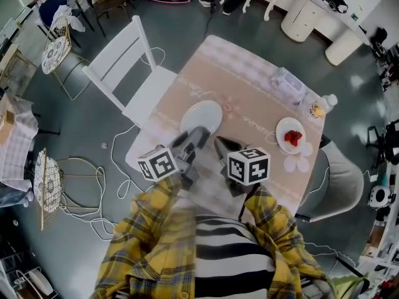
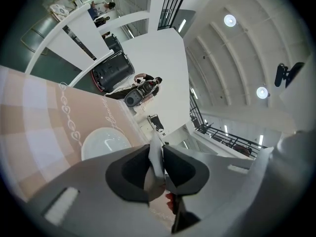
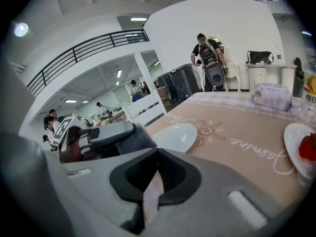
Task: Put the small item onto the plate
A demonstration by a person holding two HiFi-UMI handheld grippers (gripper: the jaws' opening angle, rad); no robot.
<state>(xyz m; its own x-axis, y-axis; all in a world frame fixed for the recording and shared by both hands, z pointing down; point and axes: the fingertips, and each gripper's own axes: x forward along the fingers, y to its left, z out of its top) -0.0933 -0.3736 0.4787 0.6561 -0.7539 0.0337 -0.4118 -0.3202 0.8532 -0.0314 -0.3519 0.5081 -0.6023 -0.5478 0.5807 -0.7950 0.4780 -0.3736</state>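
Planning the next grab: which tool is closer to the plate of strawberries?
Right. The right tool sits left of the strawberry plate; the left tool is farther left, by the empty plate.

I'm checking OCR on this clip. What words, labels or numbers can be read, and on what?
"Jasmine": script printed on the tablecloth.
Second script word on the tablecloth, near the empty plate: too blurred to read.
Bottle label: cut off, unreadable.
Marker cubes: square patterns only, no words.

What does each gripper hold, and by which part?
Left gripper pinches a thin white item by its lower part; right gripper holds nothing.
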